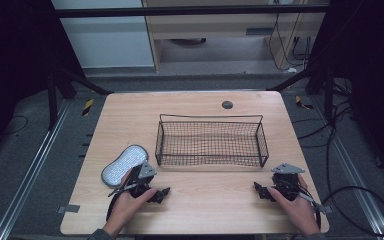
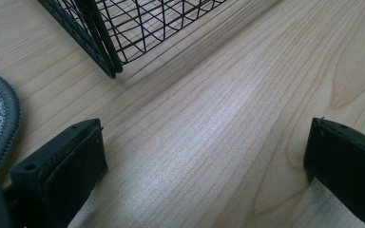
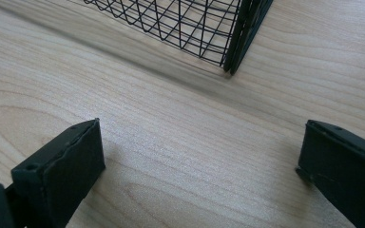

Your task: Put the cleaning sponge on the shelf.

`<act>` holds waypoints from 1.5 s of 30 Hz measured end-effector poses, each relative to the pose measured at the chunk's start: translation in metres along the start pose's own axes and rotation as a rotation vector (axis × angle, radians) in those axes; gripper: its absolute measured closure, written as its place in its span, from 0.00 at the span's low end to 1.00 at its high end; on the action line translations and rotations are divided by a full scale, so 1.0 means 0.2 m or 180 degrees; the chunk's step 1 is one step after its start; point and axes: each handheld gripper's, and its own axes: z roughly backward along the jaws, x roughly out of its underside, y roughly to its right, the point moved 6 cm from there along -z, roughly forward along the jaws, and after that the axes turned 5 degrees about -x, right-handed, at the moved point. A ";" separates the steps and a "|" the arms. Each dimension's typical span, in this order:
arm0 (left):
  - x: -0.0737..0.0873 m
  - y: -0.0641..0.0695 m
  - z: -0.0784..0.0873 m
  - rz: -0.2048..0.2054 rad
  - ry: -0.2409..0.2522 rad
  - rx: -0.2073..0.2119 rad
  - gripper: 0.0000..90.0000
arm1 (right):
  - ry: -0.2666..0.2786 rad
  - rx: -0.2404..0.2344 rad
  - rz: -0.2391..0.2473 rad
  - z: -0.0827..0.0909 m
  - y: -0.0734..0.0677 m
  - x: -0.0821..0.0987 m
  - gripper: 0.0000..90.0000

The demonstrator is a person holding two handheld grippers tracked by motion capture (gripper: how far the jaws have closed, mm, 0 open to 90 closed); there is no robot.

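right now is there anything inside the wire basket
Nothing is in the wire basket; the wooden table shows through its mesh floor. The grey pad lies outside, to its left.

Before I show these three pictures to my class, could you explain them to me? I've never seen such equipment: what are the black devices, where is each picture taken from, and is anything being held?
There is no robot here. A person sits at a wooden table and holds a hand-operated claw in each hand: the left claw and the right claw. The wide picture comes from a fixed camera above the table. The other two come from small cameras riding on each claw, looking along its two black jaws. On the table stand an empty black wire basket and, near the left claw, a flat grey oval pad with a silvery face. Both claws are open over bare wood and hold nothing.
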 end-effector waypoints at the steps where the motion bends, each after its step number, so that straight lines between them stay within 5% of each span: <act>1: 0.00 0.00 0.00 0.0000 0.0000 -0.0002 0.00 | -0.0001 0.0001 -0.0003 0.00 0.00 0.00 0.02; 14: -0.01 0.02 0.04 0.0003 0.0049 0.0051 0.05 | -0.0009 0.0019 0.0001 0.00 0.00 0.00 0.01; 21: -0.08 -0.03 0.21 0.0089 0.0220 -0.0131 0.05 | -0.0008 0.0030 -0.0001 0.00 0.00 0.00 0.01; 24: -0.11 -0.14 0.31 0.0063 0.0143 -0.0385 0.05 | -0.0023 0.0010 -0.0005 0.00 0.00 0.00 0.00; 25: -0.11 -0.14 0.31 0.0063 0.0143 -0.0385 0.05 | -0.0024 0.0013 -0.0003 0.00 0.00 0.00 0.00; 27: -0.12 -0.25 0.39 0.0205 0.0096 -0.0476 0.05 | -0.0024 0.0021 -0.0015 0.00 0.00 0.00 0.00; 33: -0.16 -0.42 0.43 0.0291 -0.0020 -0.0513 0.04 | -0.0019 0.0014 0.0000 0.00 0.00 0.00 0.00; 36: -0.16 -0.46 0.43 0.0225 -0.0095 -0.0582 0.05 | -0.0020 0.0014 -0.0002 -0.01 0.00 0.00 0.00; 41: -0.13 -0.51 0.36 0.0179 -0.0389 -0.0530 0.06 | -0.0018 0.0013 0.0000 -0.01 0.00 0.00 0.00; 45: -0.12 -0.52 0.35 0.0168 -0.0479 -0.0515 0.06 | -0.0018 0.0013 0.0000 -0.01 0.00 0.00 0.00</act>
